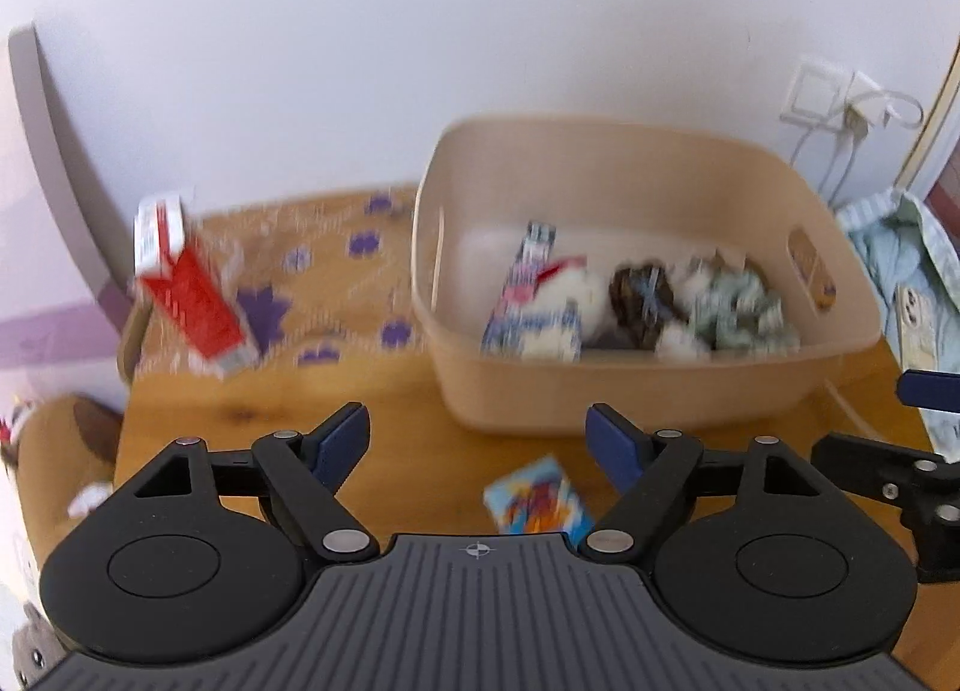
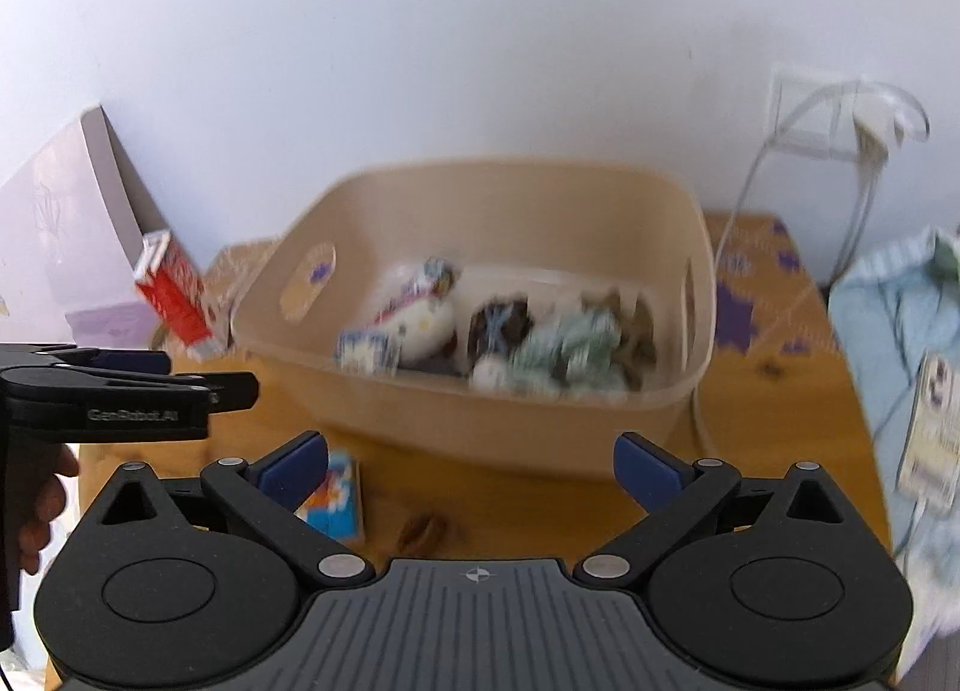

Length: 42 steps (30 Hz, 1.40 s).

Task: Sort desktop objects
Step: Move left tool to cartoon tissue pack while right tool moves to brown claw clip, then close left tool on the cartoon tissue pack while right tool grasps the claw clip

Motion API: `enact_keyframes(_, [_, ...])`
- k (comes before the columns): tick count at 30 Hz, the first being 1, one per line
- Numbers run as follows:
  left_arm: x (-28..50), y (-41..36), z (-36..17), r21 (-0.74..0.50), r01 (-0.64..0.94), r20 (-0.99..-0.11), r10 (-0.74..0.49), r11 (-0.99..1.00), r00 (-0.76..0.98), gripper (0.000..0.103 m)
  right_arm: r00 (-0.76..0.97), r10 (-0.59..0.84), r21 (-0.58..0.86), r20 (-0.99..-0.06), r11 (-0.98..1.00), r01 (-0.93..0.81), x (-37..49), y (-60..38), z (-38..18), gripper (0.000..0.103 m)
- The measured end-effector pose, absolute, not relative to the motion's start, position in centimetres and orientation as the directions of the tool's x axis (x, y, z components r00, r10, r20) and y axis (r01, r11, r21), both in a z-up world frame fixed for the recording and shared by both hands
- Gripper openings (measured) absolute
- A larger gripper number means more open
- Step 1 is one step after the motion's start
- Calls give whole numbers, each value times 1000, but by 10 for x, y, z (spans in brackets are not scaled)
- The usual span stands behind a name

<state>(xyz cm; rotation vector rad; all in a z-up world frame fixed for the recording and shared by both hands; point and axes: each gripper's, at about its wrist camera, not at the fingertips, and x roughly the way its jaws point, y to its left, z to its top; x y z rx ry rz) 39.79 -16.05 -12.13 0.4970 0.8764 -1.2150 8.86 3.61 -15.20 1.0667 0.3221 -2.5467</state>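
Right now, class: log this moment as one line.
left gripper open, empty | right gripper open, empty | beige bin part-filled | small blue box on table

A wooden table [image 1: 384, 391] carries a beige plastic tub [image 1: 648, 385], a small blue picture card [image 1: 536, 498] just in front of it, a red-and-white carton [image 1: 189, 295] and a purple-patterned orange mat [image 1: 336, 277].

Beige bin [image 1: 630, 391], red-white carton [image 1: 186, 295], purple-flowered orange cloth [image 1: 336, 283].

Plain white wall [image 1: 480, 31] with a socket [image 2: 810, 115] behind the wooden table [image 2: 540, 511].
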Motion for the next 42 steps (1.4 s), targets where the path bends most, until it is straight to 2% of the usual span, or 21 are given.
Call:
enact_keyframes(5, [398,-148,-142,-137,943,-834,-549,302,55,81,-623,-190,-79,-759,-923,377,95,29,-184,103])
enact_keyframes(13, [408,-152,-166,-266,874,-861,-509,406,-26,81,-606,-118,-140,-786,-922,360,97,9,-235,103])
enact_keyframes(26, [396,-183,-190,-265,885,-874,-483,383,-53,81,-601,-57,-182,-797,-926,330,80,8,-262,103])
enact_keyframes(35, [394,-197,-215,-230,883,-907,-419,409,-42,80,-597,-59,-178,-800,-927,330,76,9,-271,98])
enact_keyframes(42, [394,-196,-221,-243,883,-901,-431,402,-52,80,-608,-39,-206,-793,-922,328,81,8,-277,92])
